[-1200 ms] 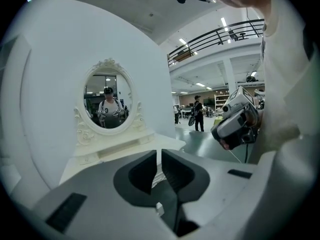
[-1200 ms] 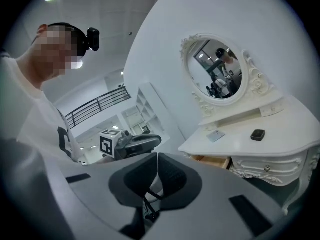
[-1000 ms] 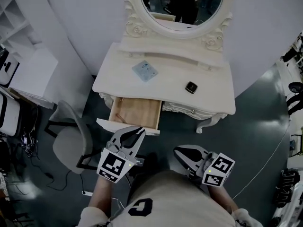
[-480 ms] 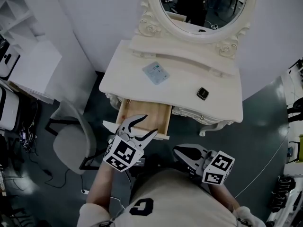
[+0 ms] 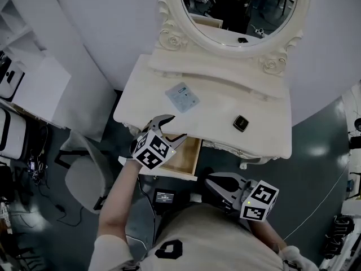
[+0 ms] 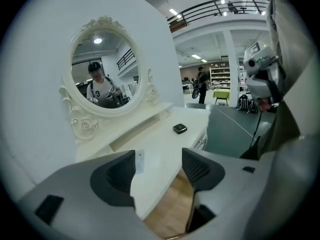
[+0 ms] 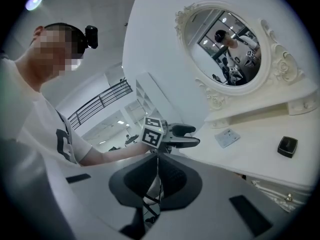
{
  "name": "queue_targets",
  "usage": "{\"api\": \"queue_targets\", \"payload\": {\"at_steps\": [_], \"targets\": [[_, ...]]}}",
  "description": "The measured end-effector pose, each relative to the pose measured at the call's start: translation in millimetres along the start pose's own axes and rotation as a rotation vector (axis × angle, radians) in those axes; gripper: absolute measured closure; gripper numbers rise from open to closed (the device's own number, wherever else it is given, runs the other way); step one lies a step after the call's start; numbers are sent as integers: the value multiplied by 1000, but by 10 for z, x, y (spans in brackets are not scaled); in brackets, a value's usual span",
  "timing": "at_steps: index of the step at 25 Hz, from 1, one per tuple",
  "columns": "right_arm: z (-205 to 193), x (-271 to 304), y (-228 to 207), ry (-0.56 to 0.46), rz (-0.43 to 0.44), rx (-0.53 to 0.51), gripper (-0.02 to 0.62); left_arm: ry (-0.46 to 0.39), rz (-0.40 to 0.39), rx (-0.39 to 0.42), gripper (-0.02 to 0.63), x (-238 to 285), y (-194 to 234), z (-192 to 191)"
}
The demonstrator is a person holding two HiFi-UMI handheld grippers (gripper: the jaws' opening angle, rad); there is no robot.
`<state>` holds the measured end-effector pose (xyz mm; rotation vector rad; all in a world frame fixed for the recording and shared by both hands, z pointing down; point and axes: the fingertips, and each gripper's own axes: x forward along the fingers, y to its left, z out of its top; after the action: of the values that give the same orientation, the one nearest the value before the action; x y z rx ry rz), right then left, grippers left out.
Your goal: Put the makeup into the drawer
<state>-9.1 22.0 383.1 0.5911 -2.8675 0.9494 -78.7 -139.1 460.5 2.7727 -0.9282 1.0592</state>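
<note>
Left gripper (image 5: 174,127) just opened, empty; right gripper (image 5: 210,180) closed.

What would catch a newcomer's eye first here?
The ornate cream dressing table with its oval mirror fills the middle, its light wooden drawer pulled open at the front left. On top lie a flat pale blue packet and a small black square compact. The left gripper, jaws just opened with nothing between them, hovers over the table's front edge above the drawer.
</note>
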Motion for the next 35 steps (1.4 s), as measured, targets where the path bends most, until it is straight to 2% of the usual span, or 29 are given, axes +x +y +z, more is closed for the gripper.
{"api": "queue_targets", "payload": {"at_steps": [7,13,18,24,28,32,35], "targets": [[192,-9,-521,38,79,64,568,172,50,-7,285,911,508,-169],[223,-13,-895,59,102,140,568,235,86,-32,285,1654,660,-141],[225,-50,-1106,74,110,177,568,280,127,-99,287,2074,878,-214],[288,-177,-1412,61,89,222,568,374,99,-120,288,2403,965,-407],[342,-239,-1572,46,77,242,568,408,82,-148,324,2493,976,-512],[368,-257,-1672,44,71,253,568,393,54,-206,356,2506,944,-535],[392,-229,-1687,44,75,252,568,360,32,-252,408,2504,897,-533]]}}
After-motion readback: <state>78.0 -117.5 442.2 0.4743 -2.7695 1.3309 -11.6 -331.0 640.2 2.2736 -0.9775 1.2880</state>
